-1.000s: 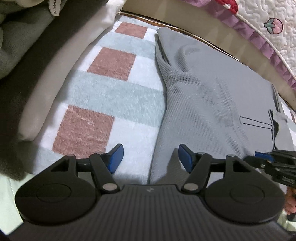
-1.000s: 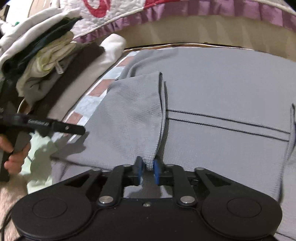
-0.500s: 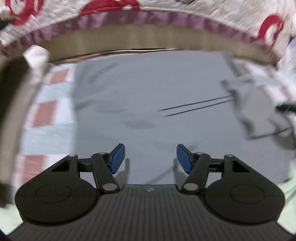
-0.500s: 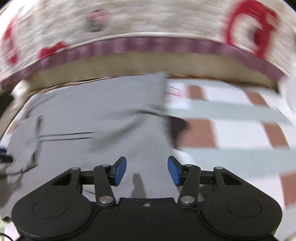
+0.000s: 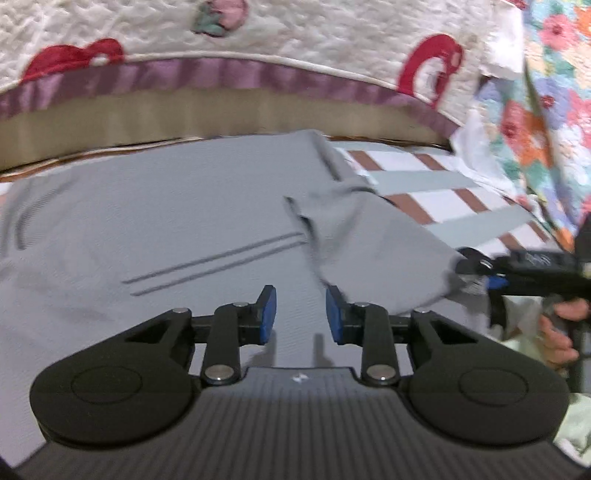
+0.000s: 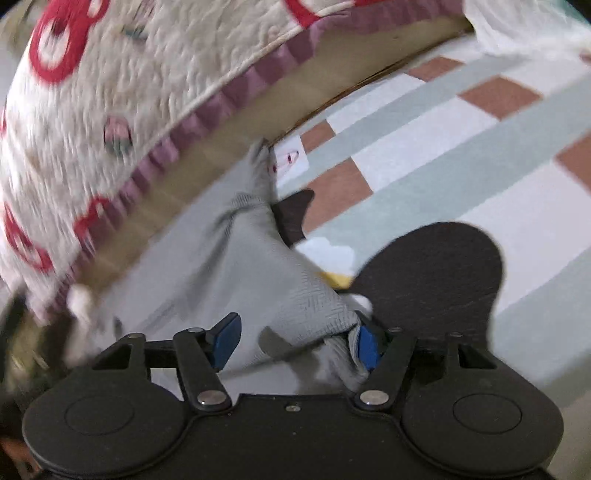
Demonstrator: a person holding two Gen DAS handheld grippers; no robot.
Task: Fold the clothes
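A grey knit garment (image 5: 166, 229) with two dark stripes lies flat on a checked blanket (image 5: 424, 181). My left gripper (image 5: 301, 314) hovers over its middle. Its jaws are closing with only flat cloth below and nothing between the blue pads. The garment's right sleeve (image 5: 369, 251) is lifted toward my right gripper (image 5: 484, 280), held by a hand (image 5: 561, 332). In the right wrist view, the sleeve (image 6: 295, 288) sits between the closing jaws of my right gripper (image 6: 295, 343). It rests against the right pad, and the left pad stands apart from it.
A quilted cover (image 5: 258, 33) with red motifs and a purple border hangs along the far edge. Floral fabric (image 5: 546, 122) rises at the right. The checked blanket (image 6: 443, 147) stretches bare to the right of the sleeve.
My right gripper let go of the left sleeve, swung across and now has the right sleeve between its jaws. My left gripper moved right over the garment and its jaws narrowed.
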